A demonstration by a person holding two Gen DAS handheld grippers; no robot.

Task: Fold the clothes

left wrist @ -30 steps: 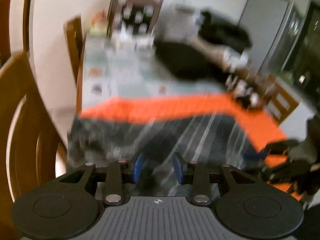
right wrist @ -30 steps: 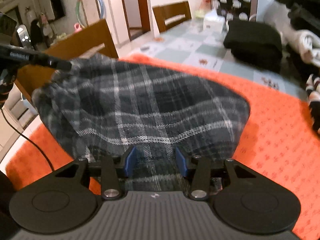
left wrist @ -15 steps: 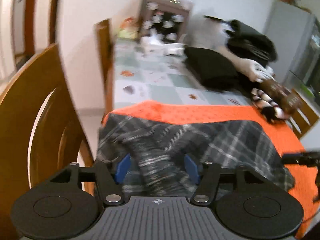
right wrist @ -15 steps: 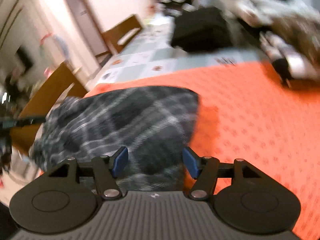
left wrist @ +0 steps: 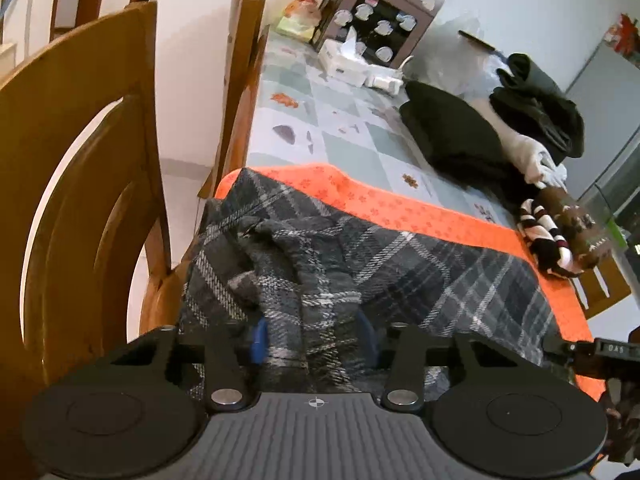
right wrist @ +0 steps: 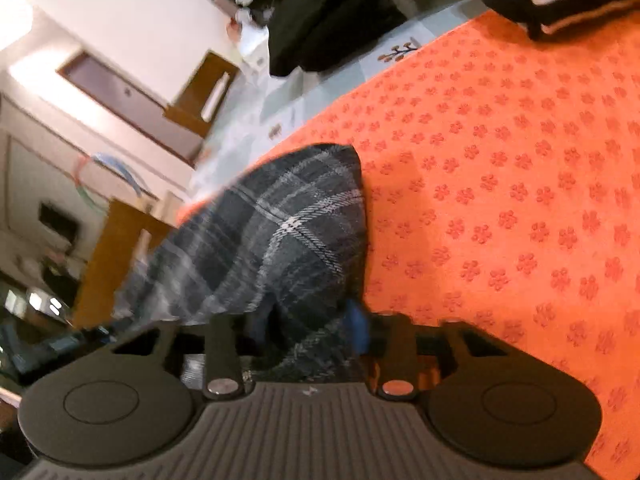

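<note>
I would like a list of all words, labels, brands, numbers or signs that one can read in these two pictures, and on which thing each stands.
"0AS" or similar, partly blurred and uncertain: on the black bar at the right edge of the left wrist view.
Printing on the brown item beside the striped garment: too blurred to read.
Stickers on the grey box at the table's far end: shapes only, no readable text.
Right wrist view: no readable text.

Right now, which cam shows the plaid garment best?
Left wrist: the plaid garment lies sharp, spread across the orange mat, bunched between the closing left gripper. Right wrist shows only a blurred end in the closing right gripper.
</note>
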